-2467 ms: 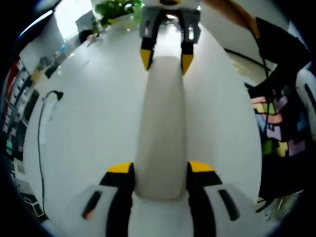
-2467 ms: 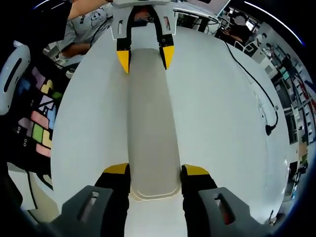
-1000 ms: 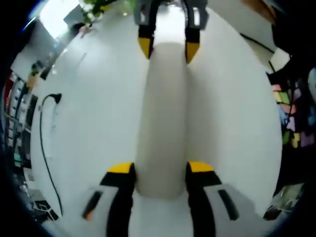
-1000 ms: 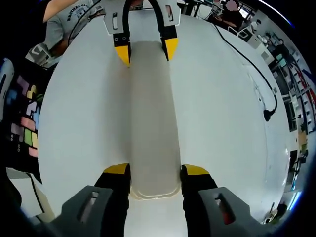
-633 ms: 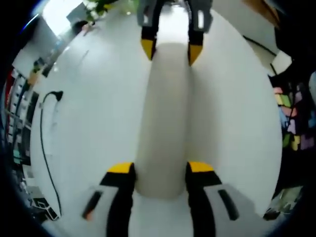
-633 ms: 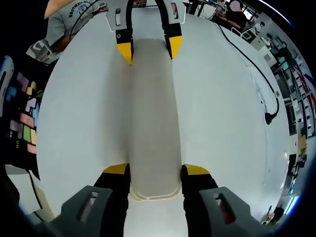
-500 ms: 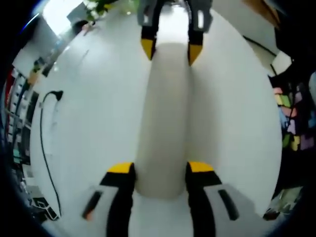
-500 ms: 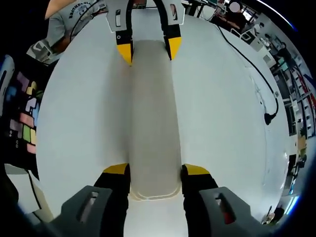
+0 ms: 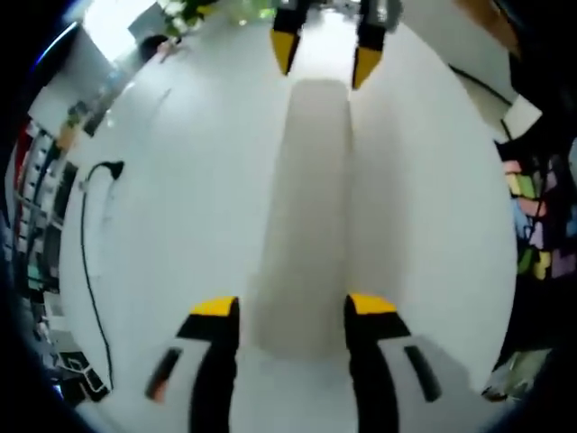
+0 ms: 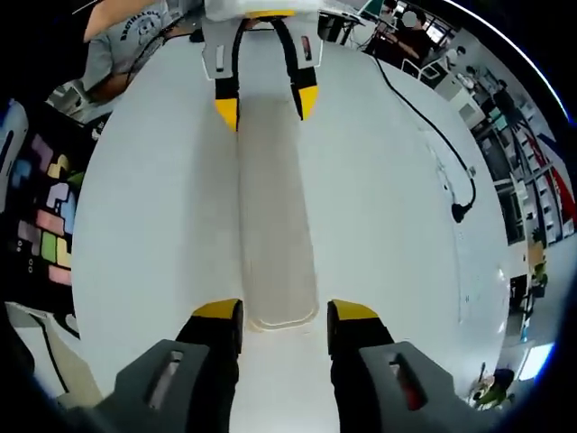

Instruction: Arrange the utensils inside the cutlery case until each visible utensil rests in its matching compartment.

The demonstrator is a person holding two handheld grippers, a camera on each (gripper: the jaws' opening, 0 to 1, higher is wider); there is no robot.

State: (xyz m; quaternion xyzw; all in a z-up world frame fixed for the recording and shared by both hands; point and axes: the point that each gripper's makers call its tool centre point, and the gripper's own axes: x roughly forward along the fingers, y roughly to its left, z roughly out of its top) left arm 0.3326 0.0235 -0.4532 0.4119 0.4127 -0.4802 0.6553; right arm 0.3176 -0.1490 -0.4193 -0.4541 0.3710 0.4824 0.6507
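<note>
A long, narrow, smooth off-white cutlery case (image 10: pixel 275 216) with rounded ends is seen lying lengthwise on a plain white table (image 10: pixel 397 225), its near end set between the yellow-tipped jaws of the right gripper (image 10: pixel 275 314) and its far end by the left gripper (image 10: pixel 267 101). In the left gripper view the case (image 9: pixel 306 216) is flanked at its near end by that gripper's (image 9: pixel 293 307) jaws, while the other gripper (image 9: pixel 325 56) stands parted just off the far end; a firm grip cannot be confirmed for either tool. A black cable (image 10: pixel 431 126) is trailed across the table, and shelving and a seated person (image 10: pixel 126 41) are visible beyond its edges.

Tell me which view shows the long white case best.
The right gripper view: the case is sharp there, its rounded near rim plain between the right hand-held gripper. The left gripper view shows the same case blurred, edges soft, between the left hand-held gripper.
</note>
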